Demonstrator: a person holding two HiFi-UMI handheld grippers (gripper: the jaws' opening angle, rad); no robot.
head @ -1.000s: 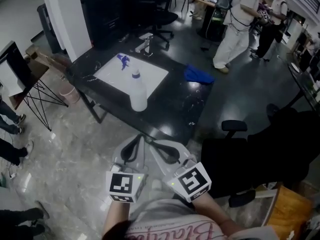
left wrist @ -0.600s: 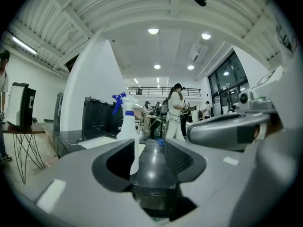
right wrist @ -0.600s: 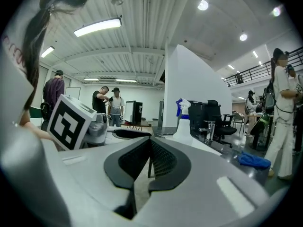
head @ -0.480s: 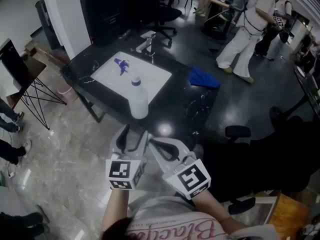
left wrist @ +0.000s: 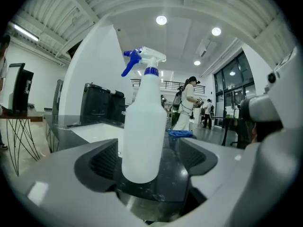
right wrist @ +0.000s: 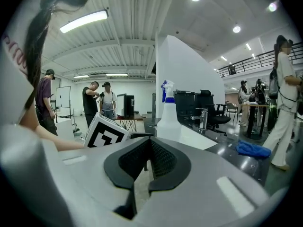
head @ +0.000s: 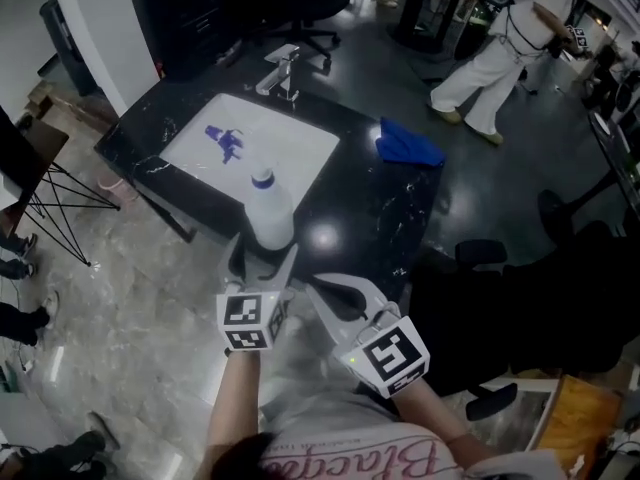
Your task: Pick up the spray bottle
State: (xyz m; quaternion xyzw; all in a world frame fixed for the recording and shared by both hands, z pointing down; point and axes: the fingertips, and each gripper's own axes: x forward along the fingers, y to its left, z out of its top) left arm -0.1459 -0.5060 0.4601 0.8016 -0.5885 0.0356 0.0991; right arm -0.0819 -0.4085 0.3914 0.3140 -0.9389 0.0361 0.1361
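The spray bottle (head: 268, 213) is white with a blue trigger head and stands upright on the black table (head: 370, 208), near its front edge. My left gripper (head: 263, 256) is at the bottle's base with its jaws opening wide. In the left gripper view the spray bottle (left wrist: 143, 126) fills the middle, just ahead of and between the pads of the left gripper (left wrist: 147, 145), which do not touch it. My right gripper (head: 318, 286) is lower and to the right, shut on nothing. In the right gripper view the spray bottle (right wrist: 168, 115) stands beyond the closed right gripper (right wrist: 147, 167).
A white mat (head: 270, 153) with a small blue object (head: 225, 140) lies behind the bottle. A blue cloth (head: 408, 146) lies at the table's right, a metal fixture (head: 280, 71) at the back. An office chair (head: 470, 258) stands on the right; people (head: 500, 48) walk behind.
Both grippers have moved forward to the table's front edge. The left jaws went from shut to wide open at the bottle's base. The right gripper stayed shut.
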